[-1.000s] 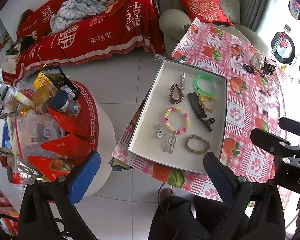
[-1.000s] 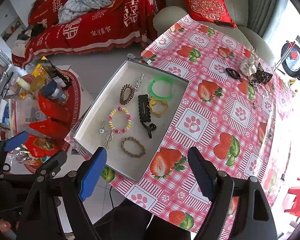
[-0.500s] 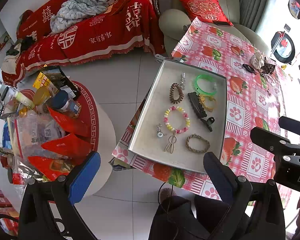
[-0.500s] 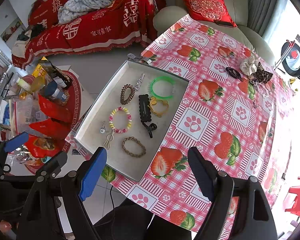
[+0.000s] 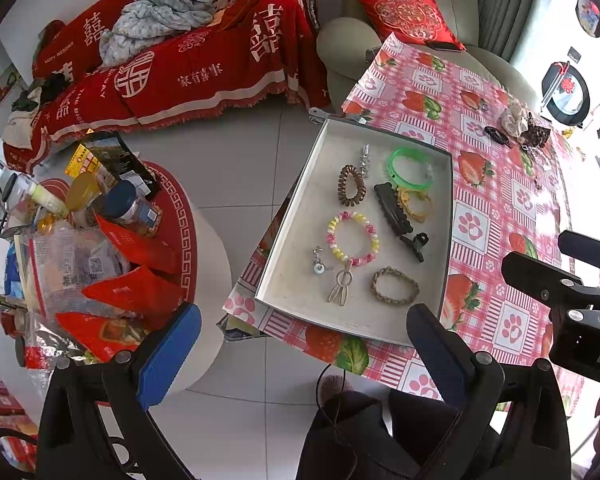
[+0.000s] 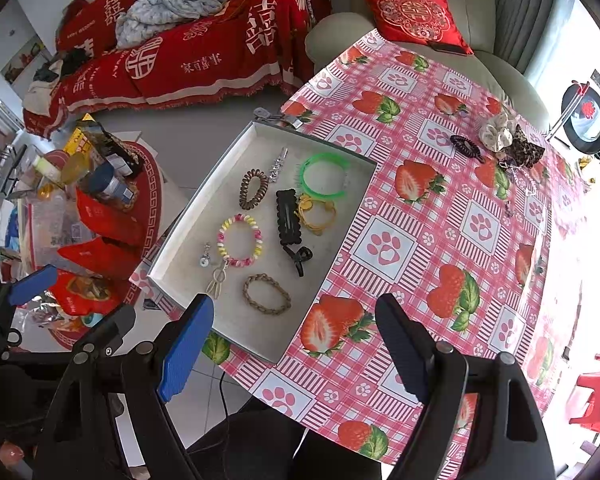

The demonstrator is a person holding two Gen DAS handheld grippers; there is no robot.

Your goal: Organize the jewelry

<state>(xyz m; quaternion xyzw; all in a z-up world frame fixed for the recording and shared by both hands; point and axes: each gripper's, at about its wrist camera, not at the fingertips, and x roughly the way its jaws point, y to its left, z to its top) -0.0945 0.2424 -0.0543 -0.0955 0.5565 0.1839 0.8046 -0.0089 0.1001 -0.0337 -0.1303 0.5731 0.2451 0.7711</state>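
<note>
Right wrist view: the right tool (image 6: pixel 296 344) hangs released and empty above the near edge of the tabletop (image 6: pixel 384 248); the left tool (image 5: pixel 304 344) likewise gapes with nothing between its pads. Just beyond, the tray (image 6: pixel 256 340) holds the braided bracelet (image 6: pixel 266 294), then the beaded bracelet (image 6: pixel 240 240) and black hair clip (image 6: pixel 288 216), then the green bangle (image 6: pixel 324 176). All look light; the braid seems soft, best pinched across its band. Well apart at the far side lie loose scrunchies (image 6: pixel 500 138), likely limp.
</note>
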